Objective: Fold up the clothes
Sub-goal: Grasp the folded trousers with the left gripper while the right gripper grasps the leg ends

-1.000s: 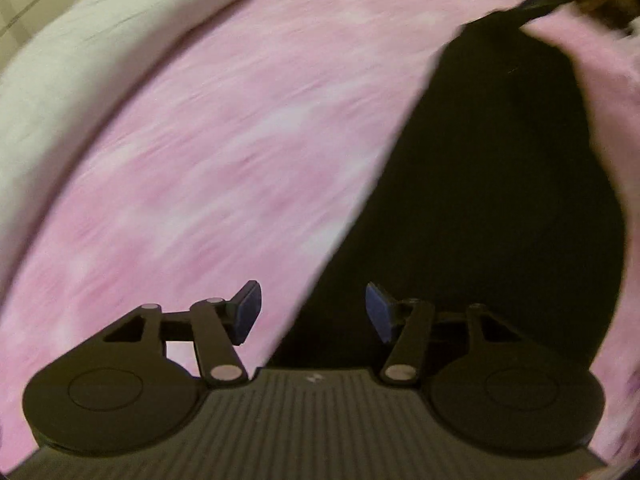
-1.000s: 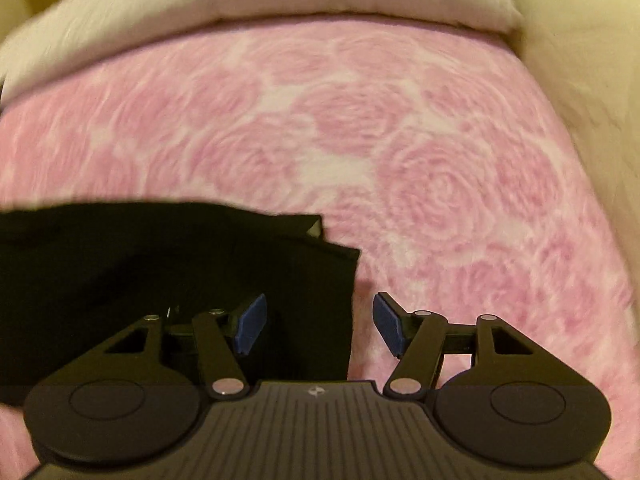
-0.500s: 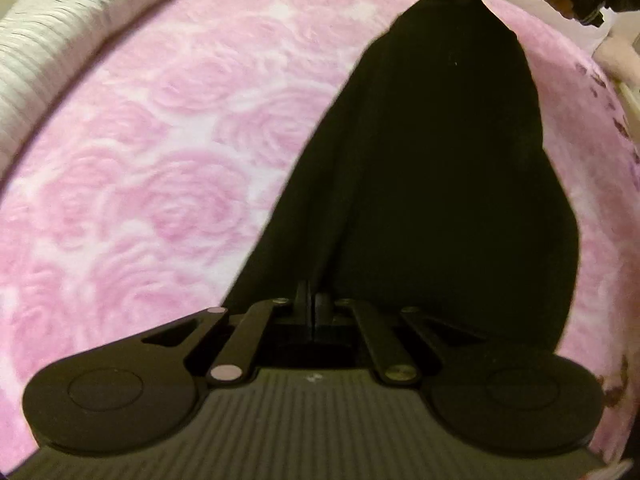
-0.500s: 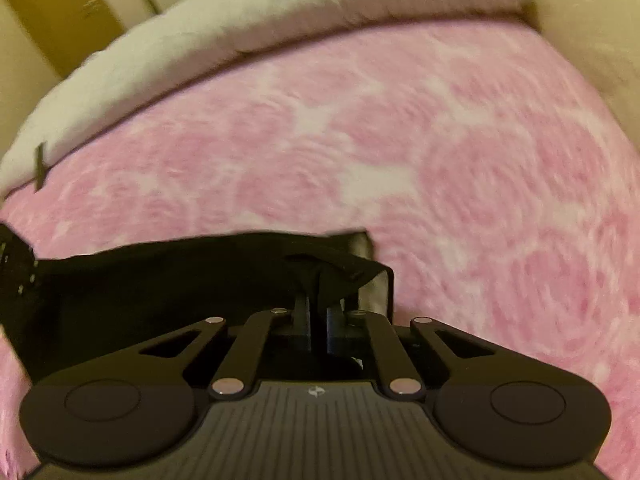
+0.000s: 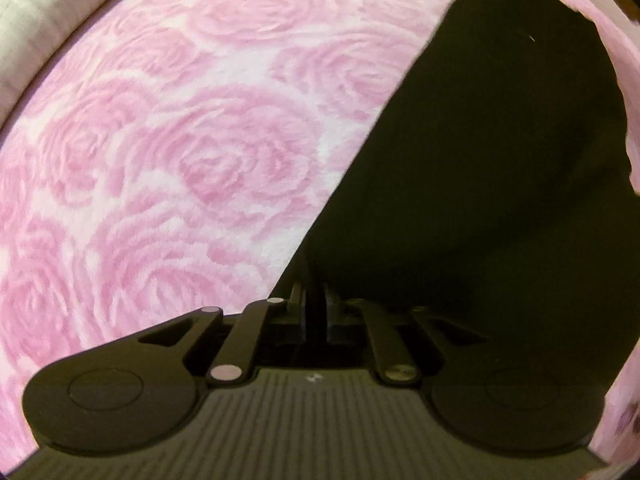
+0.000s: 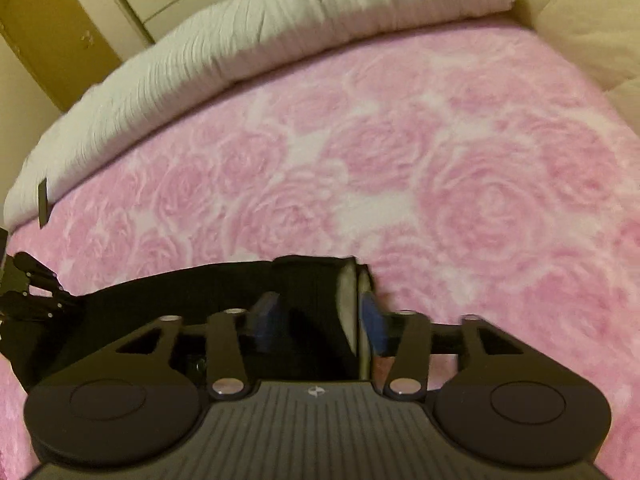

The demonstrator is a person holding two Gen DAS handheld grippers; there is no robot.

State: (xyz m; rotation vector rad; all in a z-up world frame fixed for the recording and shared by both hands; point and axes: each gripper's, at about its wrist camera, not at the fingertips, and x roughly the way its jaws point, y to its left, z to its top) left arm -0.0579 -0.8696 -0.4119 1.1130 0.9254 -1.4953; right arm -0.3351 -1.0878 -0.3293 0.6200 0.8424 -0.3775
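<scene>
1. The left hand-held gripper [image 5: 316,308] points steeply down at the bed; its jaws are nearly together, pinched on the near edge of the black garment [image 5: 480,160], after parting slightly in the last half second.
2. From that pinch the black garment runs away toward 1 o'clock in the left wrist view, over the pink rose-patterned blanket [image 5: 180,160].
3. A grey-white duvet [image 6: 280,32] lies along the blanket's far edge, from 9 to 1 o'clock in the right wrist view.
4. The right hand-held gripper [image 6: 320,316] has just been opening; its blue pads stand apart with the garment's folded corner between them, seemingly not pressed, though blur makes this uncertain.
</scene>
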